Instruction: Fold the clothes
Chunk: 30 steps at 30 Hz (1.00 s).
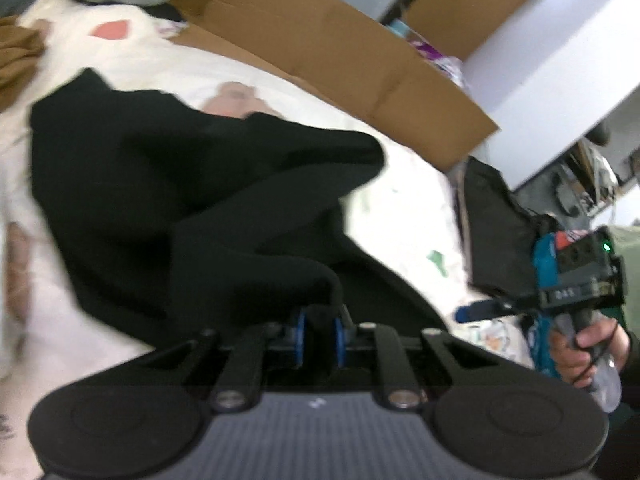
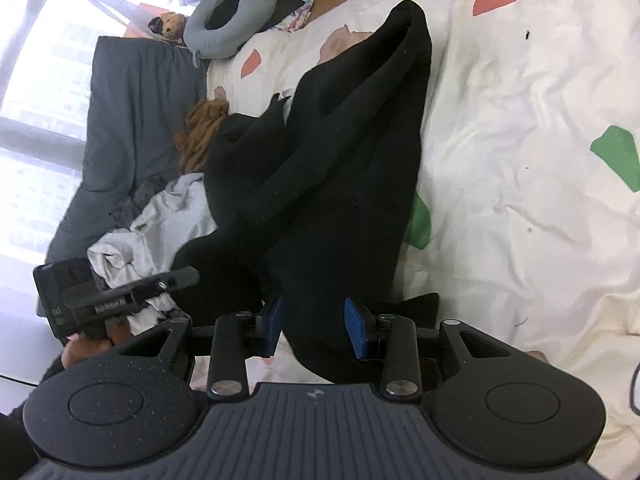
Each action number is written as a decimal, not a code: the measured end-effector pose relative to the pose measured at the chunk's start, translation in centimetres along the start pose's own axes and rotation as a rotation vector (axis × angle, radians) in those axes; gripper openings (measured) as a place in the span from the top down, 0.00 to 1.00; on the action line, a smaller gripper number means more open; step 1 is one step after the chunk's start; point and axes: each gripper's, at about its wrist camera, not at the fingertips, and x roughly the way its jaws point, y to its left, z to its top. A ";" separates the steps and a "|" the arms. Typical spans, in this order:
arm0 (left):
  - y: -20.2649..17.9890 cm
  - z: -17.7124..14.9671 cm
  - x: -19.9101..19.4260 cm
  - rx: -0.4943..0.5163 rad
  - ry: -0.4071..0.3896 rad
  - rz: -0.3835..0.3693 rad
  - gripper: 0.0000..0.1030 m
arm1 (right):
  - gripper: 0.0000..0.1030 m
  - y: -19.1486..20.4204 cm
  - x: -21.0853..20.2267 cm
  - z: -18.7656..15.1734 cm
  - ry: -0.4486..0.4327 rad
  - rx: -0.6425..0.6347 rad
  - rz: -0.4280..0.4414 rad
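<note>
Open passage: bare cream bedsheet [image 2: 520,200] to the right of the black garment [image 2: 320,160], unobstructed from near to far. Obstacles on the left: grey garment [image 2: 160,220], brown cloth [image 2: 200,136] and grey neck pillow [image 2: 228,20], crowded against the black garment. Far edge blocked by a cardboard box [image 1: 340,52]
</note>
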 end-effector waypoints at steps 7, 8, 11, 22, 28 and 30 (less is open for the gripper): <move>-4.1 0.0 3.1 0.028 0.034 -0.116 0.85 | 0.54 0.5 0.3 0.4 -0.004 0.043 0.081; -4.6 0.0 3.6 0.032 0.038 -0.128 0.85 | 0.54 0.7 0.4 0.4 -0.003 0.046 0.093; -5.8 -0.3 4.6 0.042 0.052 -0.173 0.85 | 0.50 1.2 0.8 0.4 0.005 0.048 0.118; -9.1 -1.7 7.3 0.084 0.048 -0.290 0.86 | 0.52 0.0 0.8 0.2 0.005 0.115 0.136; -9.5 -2.3 7.6 0.079 0.079 -0.315 0.84 | 0.83 -0.3 0.7 0.0 0.030 0.106 0.099; -9.3 -2.4 7.4 0.059 0.086 -0.313 0.83 | 0.95 0.0 0.5 0.1 0.031 0.078 0.070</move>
